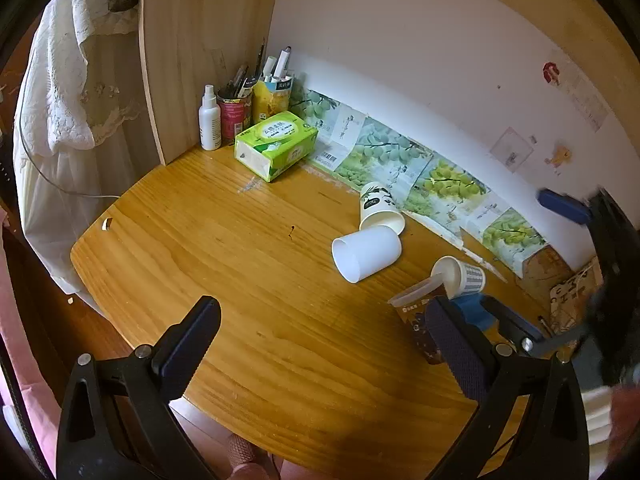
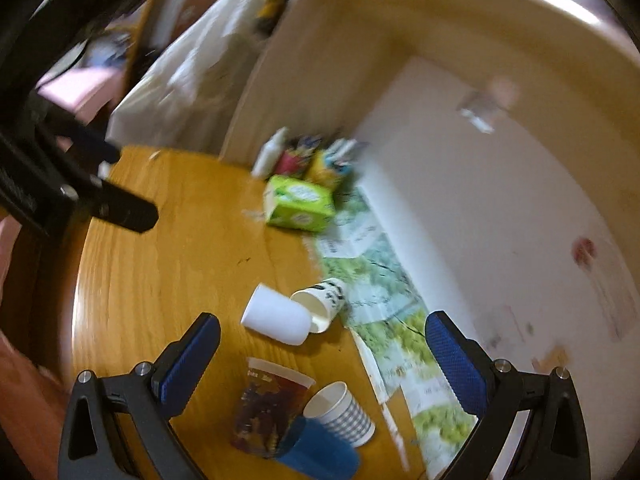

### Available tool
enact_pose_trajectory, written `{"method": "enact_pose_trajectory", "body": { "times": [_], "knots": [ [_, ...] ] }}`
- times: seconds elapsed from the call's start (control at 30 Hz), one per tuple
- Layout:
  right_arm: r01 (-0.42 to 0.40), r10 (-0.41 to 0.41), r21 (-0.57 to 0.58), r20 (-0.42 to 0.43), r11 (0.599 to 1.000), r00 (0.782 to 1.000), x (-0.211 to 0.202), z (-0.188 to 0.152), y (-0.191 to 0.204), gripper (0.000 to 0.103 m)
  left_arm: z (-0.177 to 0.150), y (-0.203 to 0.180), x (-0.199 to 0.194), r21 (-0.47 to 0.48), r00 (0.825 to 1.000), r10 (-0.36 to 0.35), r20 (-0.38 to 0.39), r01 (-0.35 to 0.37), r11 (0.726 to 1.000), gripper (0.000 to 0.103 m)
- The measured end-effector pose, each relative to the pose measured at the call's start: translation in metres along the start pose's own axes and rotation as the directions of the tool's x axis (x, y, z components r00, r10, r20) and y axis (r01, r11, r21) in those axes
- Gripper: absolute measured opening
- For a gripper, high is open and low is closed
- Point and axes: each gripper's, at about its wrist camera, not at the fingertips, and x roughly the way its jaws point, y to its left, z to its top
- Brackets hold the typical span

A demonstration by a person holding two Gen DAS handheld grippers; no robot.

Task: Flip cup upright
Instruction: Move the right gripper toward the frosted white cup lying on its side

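Cups lie tipped on the wooden table (image 1: 240, 240), and a cluster of three is seen directly below the right gripper (image 2: 322, 354): a brown printed cup (image 2: 268, 404), a checked paper cup (image 2: 344, 412) and a blue cup (image 2: 320, 452), touching one another. The checked cup's mouth is turned toward the tissue box (image 2: 300, 204). Both grippers are spread wide and hold nothing. The left gripper (image 1: 324, 340) is judged farther off.

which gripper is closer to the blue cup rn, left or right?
Right. The right gripper hovers open just above the blue cup, which lies on its side among the other tipped cups. The left gripper is open too, further back over the table.
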Motion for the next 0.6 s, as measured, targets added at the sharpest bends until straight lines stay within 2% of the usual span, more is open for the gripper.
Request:
{"method": "enact_pose_trajectory", "body": {
  "times": [0.17, 0.3, 0.43, 0.6],
  "knots": [
    [-0.099, 0.096, -0.14, -0.027, 0.985, 0.995, 0.034, 0.001, -0.004, 0.102, -0.005, -0.008, 0.006, 0.024, 1.0, 0.01, 0.022, -0.011, 1.0, 0.102],
    [-0.216, 0.206, -0.199, -0.068, 0.956, 0.976, 0.062, -0.001, -0.007, 0.102, -0.01, -0.015, 0.007, 0.028, 0.999, 0.002, 0.035, -0.003, 1.0, 0.102],
    [-0.297, 0.275, -0.231, -0.126, 0.926, 0.953, 0.096, -0.002, -0.007, 0.102, -0.013, -0.023, 0.007, 0.047, 0.999, -0.013, 0.043, 0.011, 0.999, 0.102],
    [-0.349, 0.309, -0.217, -0.2, 0.912, 0.93, 0.132, -0.004, -0.001, 0.1, -0.016, -0.034, 0.008, 0.087, 0.999, 0.009, 0.048, -0.014, 0.996, 0.102]
  ]
}}
